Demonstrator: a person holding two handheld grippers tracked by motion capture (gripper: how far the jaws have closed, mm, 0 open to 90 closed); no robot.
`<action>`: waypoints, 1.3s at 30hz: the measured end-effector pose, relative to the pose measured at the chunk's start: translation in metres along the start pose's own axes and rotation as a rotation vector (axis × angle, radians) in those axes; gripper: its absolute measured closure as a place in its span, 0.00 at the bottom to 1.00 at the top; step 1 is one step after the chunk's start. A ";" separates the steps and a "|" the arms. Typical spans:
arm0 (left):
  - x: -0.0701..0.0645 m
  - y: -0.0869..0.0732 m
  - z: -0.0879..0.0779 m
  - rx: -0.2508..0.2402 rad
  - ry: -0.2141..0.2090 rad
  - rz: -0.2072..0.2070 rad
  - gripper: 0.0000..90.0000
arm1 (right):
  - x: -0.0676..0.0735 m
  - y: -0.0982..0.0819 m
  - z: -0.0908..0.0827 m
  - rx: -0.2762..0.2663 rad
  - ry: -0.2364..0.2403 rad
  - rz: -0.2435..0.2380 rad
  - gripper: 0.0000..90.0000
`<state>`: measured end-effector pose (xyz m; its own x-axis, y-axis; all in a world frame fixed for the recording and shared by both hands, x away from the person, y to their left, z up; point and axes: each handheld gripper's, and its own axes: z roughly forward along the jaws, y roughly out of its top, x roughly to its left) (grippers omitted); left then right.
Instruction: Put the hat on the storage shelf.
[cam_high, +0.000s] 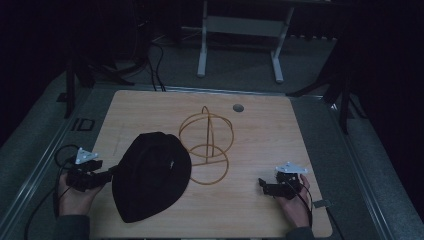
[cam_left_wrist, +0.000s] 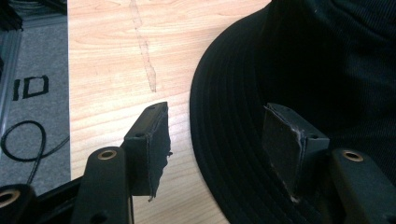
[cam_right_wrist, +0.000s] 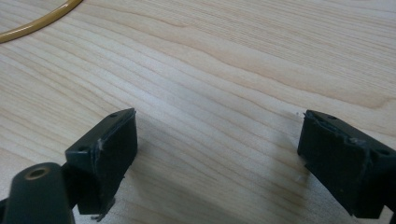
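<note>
a: biggest thing first: the wooden table (cam_high: 150, 107) fills the middle of the high view, and a black hat (cam_high: 151, 175) lies flat at lower left centre. just right of it, touching or nearly so, stands a wire hat stand (cam_high: 207, 145).

b: so what are the grippers up to?

a: the left gripper (cam_high: 111, 173) sits at the hat's left edge, jaws spread. in the left gripper view the brim (cam_left_wrist: 219, 140) runs between the pads (cam_left_wrist: 280, 140) with nothing pressing yet. the right gripper (cam_high: 264, 186) idles at lower right over bare wood, jaws wide apart too.

b: tips?

a: i'd slide further onto the brim so it's deep between the pads, then close squarely. a shallow nip on soft fabric probably slips once it lifts.
</note>
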<state>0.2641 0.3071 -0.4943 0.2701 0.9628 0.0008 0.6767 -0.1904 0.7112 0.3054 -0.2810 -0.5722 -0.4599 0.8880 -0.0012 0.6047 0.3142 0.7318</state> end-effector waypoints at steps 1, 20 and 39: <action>-0.001 0.001 -0.001 0.000 -0.002 0.005 0.47 | 0.000 0.000 0.000 0.000 0.000 0.000 0.13; -0.010 0.019 -0.014 0.085 -0.163 0.125 0.52 | 0.002 0.000 0.000 -0.001 -0.014 0.014 0.13; -0.029 0.022 -0.040 0.078 -0.259 0.173 0.50 | 0.002 0.000 0.000 0.000 -0.015 0.015 0.14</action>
<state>0.2432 0.2823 -0.4504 0.5441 0.8362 -0.0693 0.6535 -0.3705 0.6600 0.3040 -0.2797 -0.5722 -0.4406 0.8977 -0.0005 0.6113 0.3004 0.7321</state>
